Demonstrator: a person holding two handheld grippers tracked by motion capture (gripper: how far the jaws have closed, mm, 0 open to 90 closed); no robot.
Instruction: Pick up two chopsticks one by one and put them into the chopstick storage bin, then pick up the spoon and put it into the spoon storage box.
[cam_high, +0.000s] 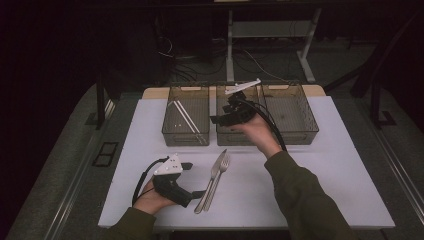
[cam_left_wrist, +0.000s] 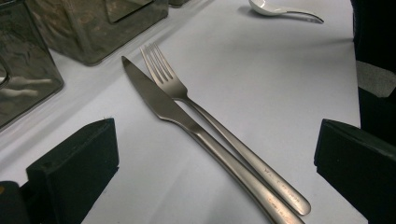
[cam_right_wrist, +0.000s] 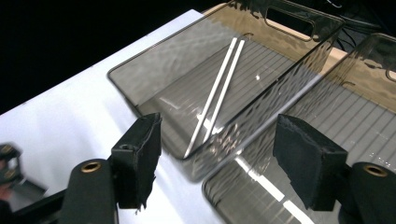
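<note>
Left gripper (cam_high: 199, 194) is sitting low on the table (cam_high: 320, 170), jaws spread wide with nothing between them, pointing at the handle ends of the knife (cam_left_wrist: 187, 126) and fork (cam_left_wrist: 205, 116). Those two are lying in front of the middle bin (cam_high: 235, 137), on its near side, handles touching along most of their length, knife on the left. That contact is the main risk: closing from here is likely catching both handles, or pinching one and kicking the other sideways. The handles are thin, flat and polished, so the pads may be sliding off or levering the piece up rather than gripping it; going in too steep is scraping the tabletop. Right gripper (cam_high: 231, 114) is hovering over the middle bin, also fully open and empty, tilted toward the left bin (cam_high: 185, 135) where two chopsticks (cam_right_wrist: 217, 95) are lying diagonally. Its cable (cam_high: 272, 131) is trailing across the bin's front wall, so a quick pull back could be snagging the rim and shifting the bin. A spoon (cam_left_wrist: 280, 10) is lying well beyond the fork, out of the way for now. Sorting error is another risk: dropping the knife or fork in with the chopsticks.
</note>
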